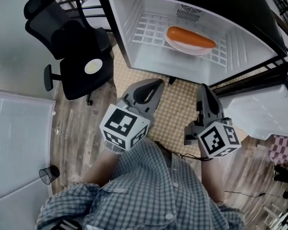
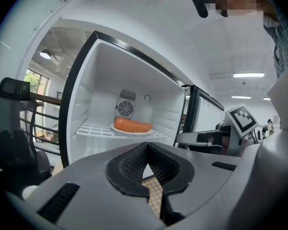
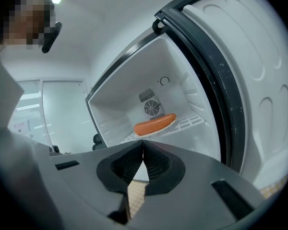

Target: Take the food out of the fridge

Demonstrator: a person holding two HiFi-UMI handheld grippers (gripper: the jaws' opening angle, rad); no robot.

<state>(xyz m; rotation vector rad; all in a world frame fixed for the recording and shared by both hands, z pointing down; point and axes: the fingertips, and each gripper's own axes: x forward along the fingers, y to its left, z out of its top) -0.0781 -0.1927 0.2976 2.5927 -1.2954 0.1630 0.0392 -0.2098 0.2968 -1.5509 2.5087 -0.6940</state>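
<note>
An orange sausage [image 1: 190,37] lies on a white plate [image 1: 175,46] on the wire shelf of the open fridge [image 1: 134,56]. In the gripper views the sausage [image 2: 132,125] [image 3: 154,124] shows deep inside the fridge, ahead of both jaws. My left gripper [image 1: 158,83] hovers in front of the fridge's lower edge, jaws shut and empty. To its right my right gripper [image 1: 203,87] is also shut with nothing in it, its tips meeting in the right gripper view [image 3: 143,142]. Neither gripper touches the fridge.
The fridge door [image 1: 266,110] stands open to the right. A black office chair [image 1: 74,56] sits left of the fridge. A checked mat [image 1: 177,109] lies under the grippers on a wooden floor. A white cabinet [image 1: 17,143] is at the left edge.
</note>
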